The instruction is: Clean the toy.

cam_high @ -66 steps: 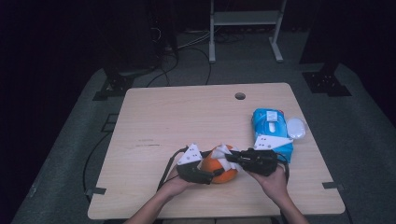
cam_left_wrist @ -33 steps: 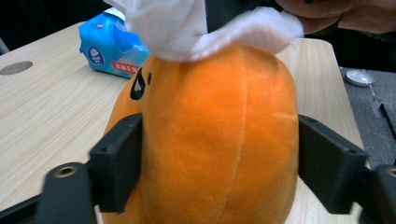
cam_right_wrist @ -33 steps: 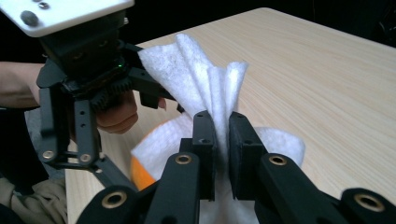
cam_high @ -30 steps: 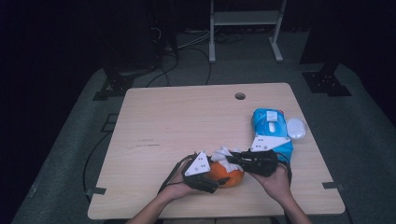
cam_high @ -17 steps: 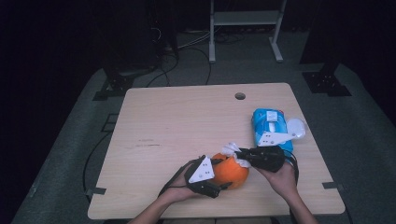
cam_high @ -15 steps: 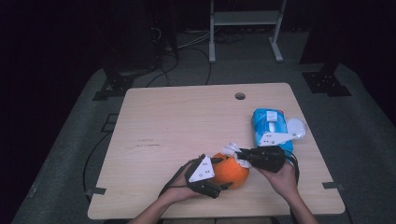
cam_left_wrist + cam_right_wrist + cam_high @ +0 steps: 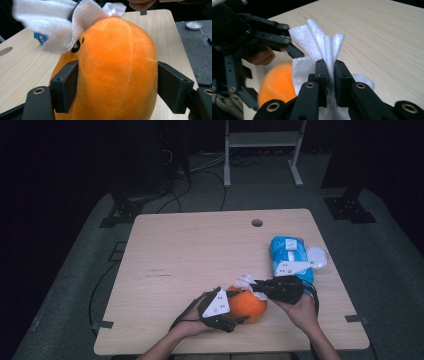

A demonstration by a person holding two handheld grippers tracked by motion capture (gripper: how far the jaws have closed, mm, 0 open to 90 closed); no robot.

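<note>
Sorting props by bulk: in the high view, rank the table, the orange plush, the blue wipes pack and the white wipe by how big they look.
1. Table, by far the largest.
2. Orange plush and blue wipes pack: look about alike, and grippers cover part of each, so no ranking between them.
3. White wipe, smallest, bunched.

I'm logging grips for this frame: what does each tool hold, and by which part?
The left tool clamps the orange plush toy across its sides. The right tool pinches the bunched middle of a white wipe lying against the toy's top.
</note>
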